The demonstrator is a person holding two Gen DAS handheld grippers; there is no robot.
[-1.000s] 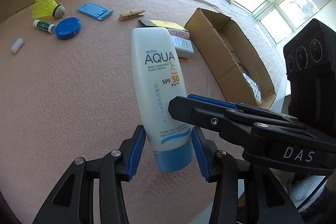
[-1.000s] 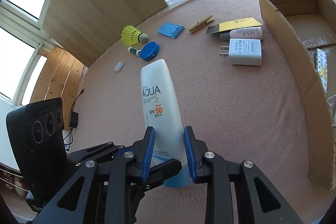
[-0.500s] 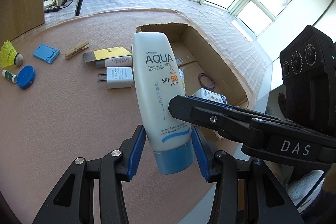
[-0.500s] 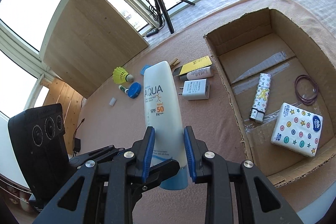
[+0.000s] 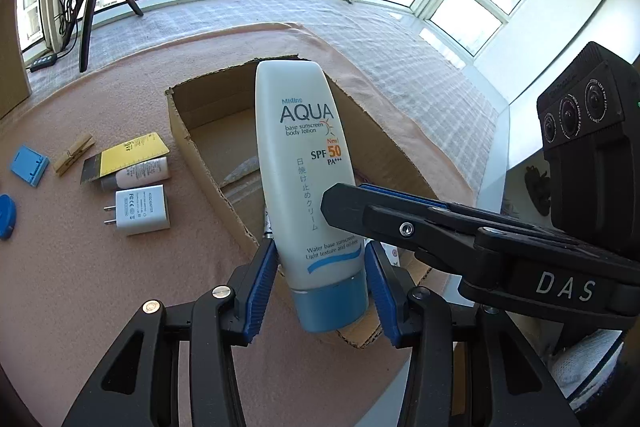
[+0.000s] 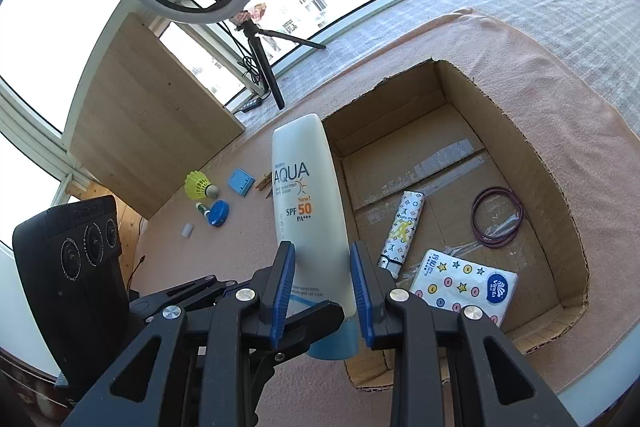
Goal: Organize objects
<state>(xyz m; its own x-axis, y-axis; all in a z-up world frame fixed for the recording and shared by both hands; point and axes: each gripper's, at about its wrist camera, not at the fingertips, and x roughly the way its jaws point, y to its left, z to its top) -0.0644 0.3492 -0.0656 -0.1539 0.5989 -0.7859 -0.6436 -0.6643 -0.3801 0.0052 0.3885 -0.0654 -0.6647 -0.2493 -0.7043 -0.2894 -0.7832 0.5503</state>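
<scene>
While both tongs pinched the sunscreen tube [image 6: 308, 211] near its blue cap, left gripper [image 5: 320, 279] and right gripper [image 6: 322, 291] held it upright over the near corner of the cardboard box [image 6: 560, 163], not yet dropped. Box held a patterned lighter [image 6: 404, 227], tissue pack [image 6: 464, 287], rubber bands [image 6: 498, 217]. Left on the mat: charger [image 5: 138, 211], small tube [image 5: 136, 173], clothespin [image 5: 74, 154], shuttlecock [image 6: 198, 185]. Roughly a third done, I'd judge.
</scene>
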